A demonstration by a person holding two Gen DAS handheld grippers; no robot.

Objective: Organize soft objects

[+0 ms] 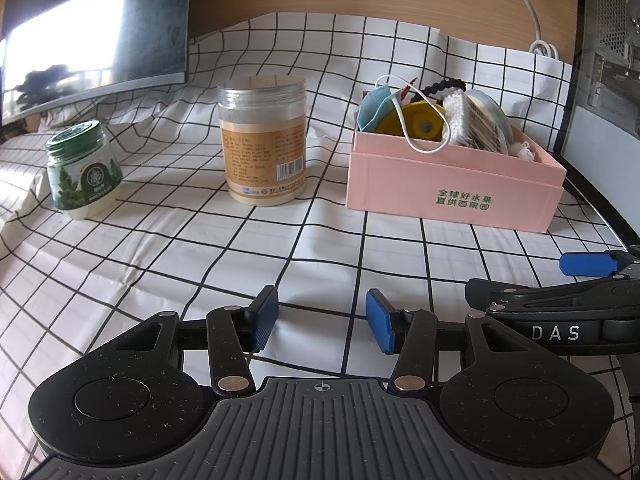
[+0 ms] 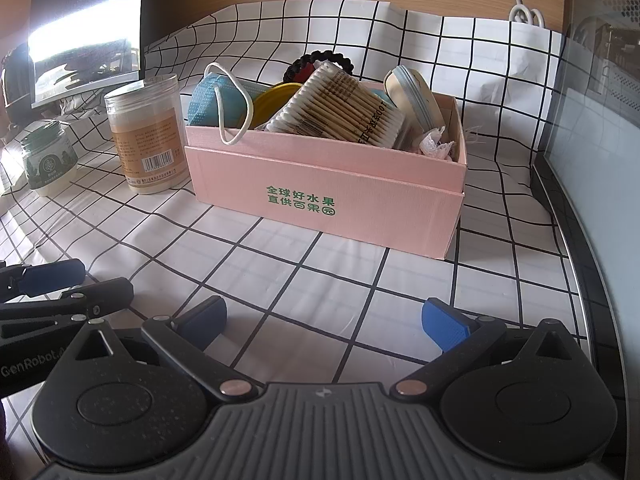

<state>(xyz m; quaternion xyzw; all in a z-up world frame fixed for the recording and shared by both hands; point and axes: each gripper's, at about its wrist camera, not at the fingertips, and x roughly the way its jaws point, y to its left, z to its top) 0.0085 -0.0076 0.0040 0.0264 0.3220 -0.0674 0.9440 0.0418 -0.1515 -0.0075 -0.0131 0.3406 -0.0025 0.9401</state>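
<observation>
Left gripper (image 1: 322, 316): fingers spread, nothing between them; held low over the near part of the checked cloth (image 1: 280, 248).
Right gripper (image 2: 324, 322): fingers spread wide, nothing between them; just right of the left gripper.
Pink box (image 2: 328, 184): far right on the cloth, open top, green print on the near wall.
Box contents: blue face mask (image 2: 208, 100) at the left end, loop over the near wall; yellow disc (image 2: 276, 98); cotton swab pack (image 2: 340, 110) in the middle; black hair tie (image 2: 320, 58) at the far side; zip pouch (image 2: 416, 98) and white lace scrap (image 2: 434, 144) at the right end.
Clear jar (image 1: 262, 140): upright, left of the box, apart from it.
Green-lidded jar (image 1: 82, 170): upright, far left.
Monitor (image 1: 96, 36): far left.
</observation>
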